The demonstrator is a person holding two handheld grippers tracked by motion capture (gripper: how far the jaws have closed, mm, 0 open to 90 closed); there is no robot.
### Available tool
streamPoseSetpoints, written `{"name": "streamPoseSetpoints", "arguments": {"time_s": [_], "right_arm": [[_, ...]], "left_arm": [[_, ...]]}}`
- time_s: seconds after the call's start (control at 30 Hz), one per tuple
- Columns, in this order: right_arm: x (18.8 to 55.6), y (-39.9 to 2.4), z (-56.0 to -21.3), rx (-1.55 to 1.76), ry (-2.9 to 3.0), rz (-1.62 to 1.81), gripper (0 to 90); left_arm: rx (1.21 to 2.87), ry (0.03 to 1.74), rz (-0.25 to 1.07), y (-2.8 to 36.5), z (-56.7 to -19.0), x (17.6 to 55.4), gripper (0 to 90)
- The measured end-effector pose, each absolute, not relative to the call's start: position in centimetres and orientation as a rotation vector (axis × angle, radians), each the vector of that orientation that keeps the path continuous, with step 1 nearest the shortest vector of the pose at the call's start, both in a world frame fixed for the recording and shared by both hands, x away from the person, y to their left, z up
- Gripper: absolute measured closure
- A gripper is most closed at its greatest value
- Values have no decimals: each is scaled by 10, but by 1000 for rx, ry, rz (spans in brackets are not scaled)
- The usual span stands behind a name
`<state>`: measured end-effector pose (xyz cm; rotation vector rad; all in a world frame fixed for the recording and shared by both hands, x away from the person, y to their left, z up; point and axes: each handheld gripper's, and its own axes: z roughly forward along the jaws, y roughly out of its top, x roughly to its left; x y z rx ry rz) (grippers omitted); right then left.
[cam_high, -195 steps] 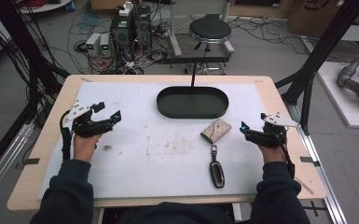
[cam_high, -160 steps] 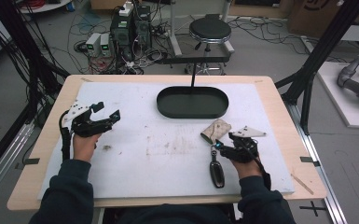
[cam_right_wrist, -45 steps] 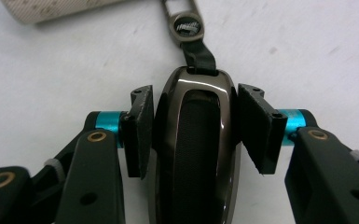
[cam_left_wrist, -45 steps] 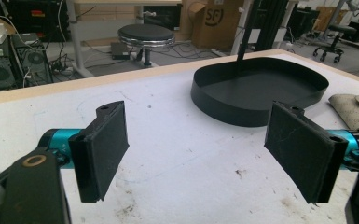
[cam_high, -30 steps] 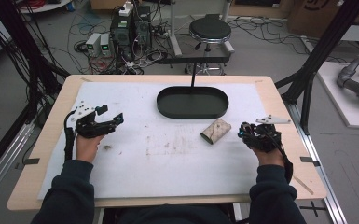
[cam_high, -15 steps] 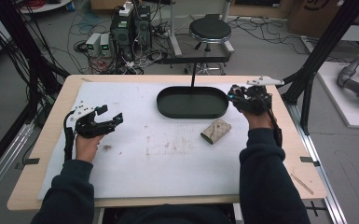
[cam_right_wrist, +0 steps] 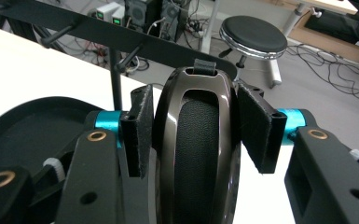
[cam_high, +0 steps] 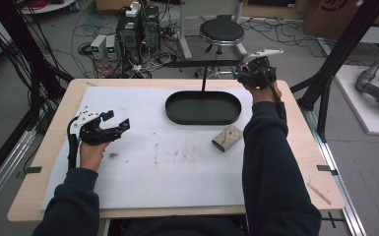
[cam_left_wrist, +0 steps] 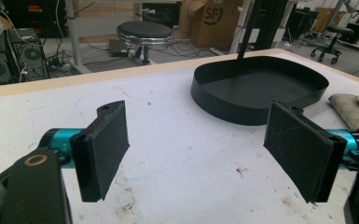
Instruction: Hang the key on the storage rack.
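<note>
A dark key fob (cam_right_wrist: 193, 88) with a brown metallic frame and a small strap loop stands upright between the pads of my right gripper (cam_right_wrist: 198, 140), which is shut on it. That right gripper (cam_high: 256, 69) is raised beyond the far right end of the black oval tray (cam_high: 177, 114), close to the black hook bar (cam_high: 202, 63) on the tray's post. At the table's left, my left gripper (cam_high: 118, 119) rests low. Its jaws (cam_left_wrist: 200, 140) stand wide open with nothing between them.
A tan pouch (cam_high: 228, 137) lies on the white mat just in front of the tray, and its edge (cam_left_wrist: 354, 109) sits beside the tray's wall (cam_left_wrist: 224, 109). Small hook pegs (cam_right_wrist: 130, 56) stick out of the bar. A stool (cam_high: 221, 30) and cables lie beyond the table.
The key fob was picked off the mat. Over the last second my right gripper carried it up and away, from the table's right side to the bar behind the tray. The left gripper stayed put.
</note>
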<state>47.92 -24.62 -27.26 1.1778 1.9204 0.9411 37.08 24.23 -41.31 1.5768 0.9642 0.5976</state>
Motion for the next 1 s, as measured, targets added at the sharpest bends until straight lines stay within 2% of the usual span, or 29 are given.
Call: {"name": "streamPoseSetpoints", "arguments": {"time_s": [0.53, 1.0], "right_arm": [[515, -243, -261, 1223, 1878, 916, 498], [517, -269, -300, 1334, 1923, 857, 499]], "left_arm": [[1581, 963, 600, 242, -413, 370, 215], [1572, 956, 596, 242, -412, 370, 215]]}}
